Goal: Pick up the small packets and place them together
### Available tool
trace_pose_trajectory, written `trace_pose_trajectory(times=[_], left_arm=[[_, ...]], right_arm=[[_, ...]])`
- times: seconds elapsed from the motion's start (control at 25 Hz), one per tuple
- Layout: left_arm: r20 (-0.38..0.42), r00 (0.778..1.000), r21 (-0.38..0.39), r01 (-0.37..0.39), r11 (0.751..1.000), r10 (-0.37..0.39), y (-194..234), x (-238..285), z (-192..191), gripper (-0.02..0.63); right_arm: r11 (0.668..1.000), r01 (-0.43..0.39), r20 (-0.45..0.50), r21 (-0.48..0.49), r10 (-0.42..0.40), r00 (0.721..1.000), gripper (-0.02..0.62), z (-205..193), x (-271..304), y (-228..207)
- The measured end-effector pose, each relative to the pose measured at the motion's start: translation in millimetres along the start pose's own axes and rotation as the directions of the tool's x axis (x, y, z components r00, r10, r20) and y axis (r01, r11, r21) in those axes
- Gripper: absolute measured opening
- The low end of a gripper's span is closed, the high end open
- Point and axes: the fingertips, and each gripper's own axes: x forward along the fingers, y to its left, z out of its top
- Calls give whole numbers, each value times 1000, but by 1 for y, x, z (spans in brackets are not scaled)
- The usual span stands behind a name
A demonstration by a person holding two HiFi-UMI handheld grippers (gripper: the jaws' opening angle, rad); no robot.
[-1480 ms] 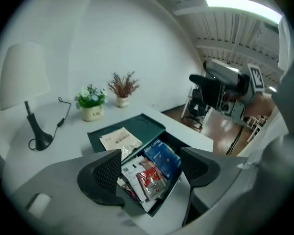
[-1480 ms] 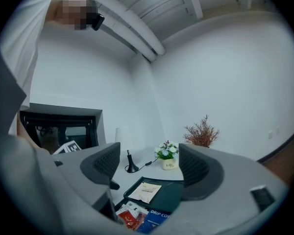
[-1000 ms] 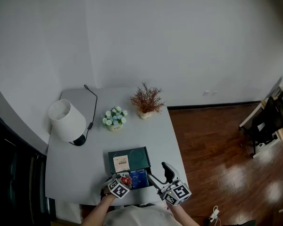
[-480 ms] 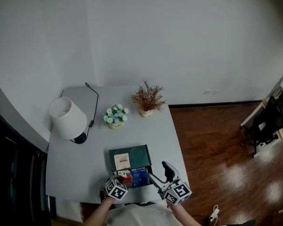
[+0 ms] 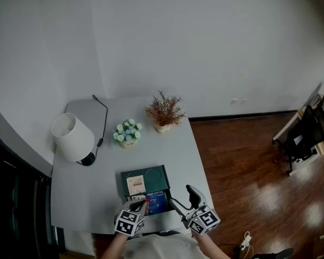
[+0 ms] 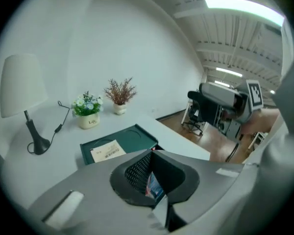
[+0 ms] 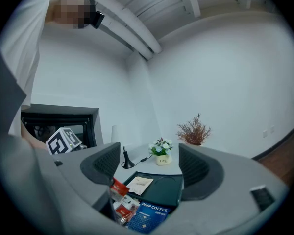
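Packet [image 6: 152, 186] — thin, red and blue at its edge — stands edge-on in the left tongs [image 5: 143, 202], its visible edge running along the jaws, which are clenched on it. Just ahead of those tips and to their right lie the loose ones. Red packets [image 7: 121, 210] are on the left tongs' side and a blue packet [image 7: 149, 218] is on the right tongs' side. The right tongs [image 7: 149, 163] gape wide with nothing pinched. The pile sits between both tools — a short carry rightward, I judge. Beyond it a cream packet [image 7: 138, 183] rests on the tray [image 7: 166, 190], and flowers [image 7: 160, 148] stand farther off.
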Motion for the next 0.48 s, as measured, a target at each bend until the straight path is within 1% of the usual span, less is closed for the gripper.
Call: trace_pose_trajectory(times=[0.12, 0.2, 0.24, 0.28, 0.36, 0.44, 0.48], left_arm=[[88, 996, -86, 35, 996, -28, 3, 18, 38, 9], [116, 993, -149, 52, 987, -35, 9, 38, 54, 9], [121, 992, -195, 64, 979, -40, 12, 49, 59, 9], [120, 992, -250, 77, 965, -48, 16, 62, 61, 9], [102, 993, -367, 91, 926, -57, 23, 88, 60, 9], [71, 996, -461, 76, 884, -49, 32, 114, 53, 9], [54, 998, -492, 60, 869, -38, 37, 124, 49, 9]], right_arm=[[1000, 24, 5, 4, -24, 1000, 367, 2, -7, -9], [999, 41, 10, 4, -41, 999, 367, 4, -12, -15], [999, 48, 13, 3, -48, 999, 367, 6, -14, -19], [999, 54, 14, 2, -54, 998, 367, 7, -16, -22], [998, 65, 17, -2, -65, 998, 367, 11, -21, -28], [997, 71, 18, -5, -71, 997, 367, 13, -25, -32], [997, 72, 20, -7, -72, 997, 367, 15, -26, -33]])
